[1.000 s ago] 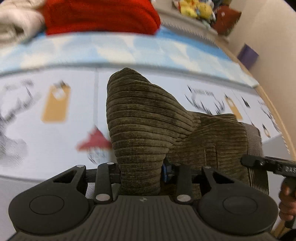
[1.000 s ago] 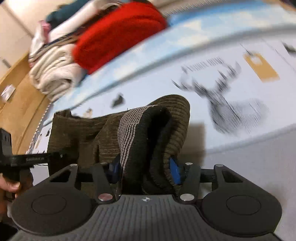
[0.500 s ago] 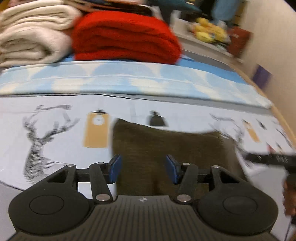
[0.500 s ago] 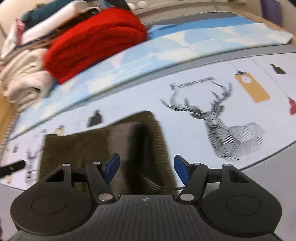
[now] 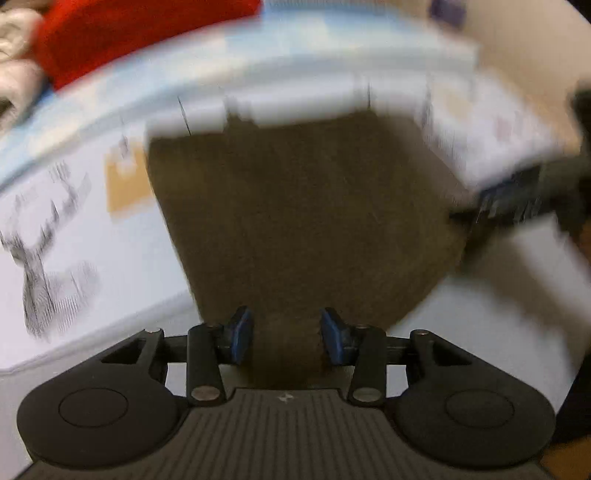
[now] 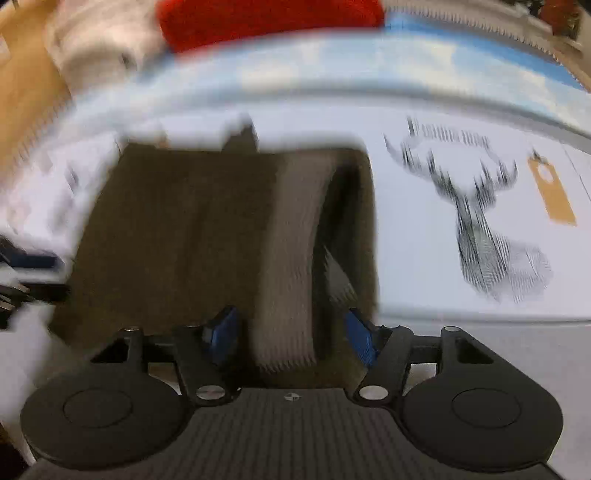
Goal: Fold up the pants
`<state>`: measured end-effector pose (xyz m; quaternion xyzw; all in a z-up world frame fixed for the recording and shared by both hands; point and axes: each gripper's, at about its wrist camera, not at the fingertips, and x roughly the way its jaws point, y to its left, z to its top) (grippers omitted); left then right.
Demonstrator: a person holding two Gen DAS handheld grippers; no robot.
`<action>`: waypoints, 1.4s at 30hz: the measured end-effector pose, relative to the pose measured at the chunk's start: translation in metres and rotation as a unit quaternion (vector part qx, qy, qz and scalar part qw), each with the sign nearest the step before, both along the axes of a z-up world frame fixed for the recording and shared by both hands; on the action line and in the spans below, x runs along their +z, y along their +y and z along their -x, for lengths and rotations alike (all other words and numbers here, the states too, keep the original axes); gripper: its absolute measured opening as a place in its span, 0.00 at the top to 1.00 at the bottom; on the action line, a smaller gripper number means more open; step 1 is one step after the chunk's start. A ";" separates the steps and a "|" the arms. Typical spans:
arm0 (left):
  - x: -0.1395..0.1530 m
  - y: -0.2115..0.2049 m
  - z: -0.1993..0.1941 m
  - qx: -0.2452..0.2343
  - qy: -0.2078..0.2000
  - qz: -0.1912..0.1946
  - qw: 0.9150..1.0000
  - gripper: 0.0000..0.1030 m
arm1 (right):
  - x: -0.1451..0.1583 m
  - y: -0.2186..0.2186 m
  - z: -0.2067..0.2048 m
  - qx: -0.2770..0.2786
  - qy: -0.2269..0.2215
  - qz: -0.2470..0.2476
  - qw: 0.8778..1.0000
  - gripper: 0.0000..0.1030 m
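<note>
Both views are smeared by motion, so we keep to what reads clearly. We take the olive-brown corduroy pants (image 5: 295, 206) as our landmark: they lie folded into a rough rectangle on a white bed sheet (image 5: 110, 266) printed with a grey stag (image 6: 480, 229) and an orange tag shape (image 6: 552, 192). Beyond the pants' far edge runs a pale blue patterned cover (image 6: 332, 74), and past that we see a red folded textile (image 5: 140, 29) with cream-coloured laundry (image 6: 99, 40) beside it. The left gripper (image 5: 286, 334) hangs over the pants' near edge; its blue pads (image 5: 240, 334) have just been closing in and a narrow tongue of corduroy sits between them, but the blur leaves us unsure whether the pads press on it, so for the left tool we cannot tell gripped from merely straddling. The right gripper (image 6: 291, 334) sits over the other near corner of the pants, where the lighter striped waistband lining (image 6: 295, 240) shows at the open end. Its blue pads stand apart, having just been widening, with gaps visible between each pad and the cloth that passes between them. From the left view, a dark blurred tool shape lies just off the pants' right edge, probably the other gripper.
</note>
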<state>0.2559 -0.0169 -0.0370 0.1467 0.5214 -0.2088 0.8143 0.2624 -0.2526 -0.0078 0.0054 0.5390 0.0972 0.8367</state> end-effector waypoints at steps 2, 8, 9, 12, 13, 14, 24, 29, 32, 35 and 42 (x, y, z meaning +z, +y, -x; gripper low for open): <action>-0.002 -0.014 0.015 -0.039 -0.037 -0.042 0.998 0.54 | -0.010 -0.001 0.003 -0.010 0.018 0.007 1.000 0.23; 0.056 -0.008 0.034 0.069 -0.076 -0.004 0.995 0.38 | 0.058 -0.003 0.030 -0.043 -0.109 -0.002 0.993 0.28; 0.070 -0.007 0.038 0.086 -0.094 -0.001 0.992 0.28 | 0.071 -0.005 0.039 -0.048 -0.132 -0.007 0.990 0.27; 0.111 -0.001 0.063 0.122 -0.148 0.032 0.981 0.17 | 0.105 -0.010 0.065 -0.056 -0.187 -0.016 0.981 0.19; 0.123 0.000 0.076 0.136 -0.163 0.043 0.976 0.17 | 0.113 -0.010 0.074 -0.059 -0.201 -0.013 0.978 0.15; 0.133 -0.001 0.087 0.153 -0.178 0.046 0.971 0.17 | 0.122 -0.012 0.087 -0.066 -0.215 -0.011 0.974 0.13; 0.122 -0.019 0.152 0.249 -0.143 0.066 0.956 0.15 | 0.115 -0.009 0.168 -0.143 -0.192 -0.005 0.971 0.13; 0.107 -0.021 0.143 0.259 -0.151 0.015 0.954 0.08 | 0.113 -0.002 0.162 -0.136 -0.184 -0.017 0.973 0.13; 0.103 -0.017 0.139 0.273 -0.132 0.026 0.952 0.02 | 0.109 0.006 0.157 -0.140 -0.166 -0.028 0.976 0.13; 0.106 -0.017 0.136 0.273 -0.133 0.029 0.952 0.01 | 0.109 0.017 0.157 -0.136 -0.160 -0.032 0.977 0.13; 0.101 -0.021 0.129 0.268 -0.127 0.027 0.955 0.01 | 0.109 0.042 0.153 -0.108 -0.160 -0.031 0.981 0.13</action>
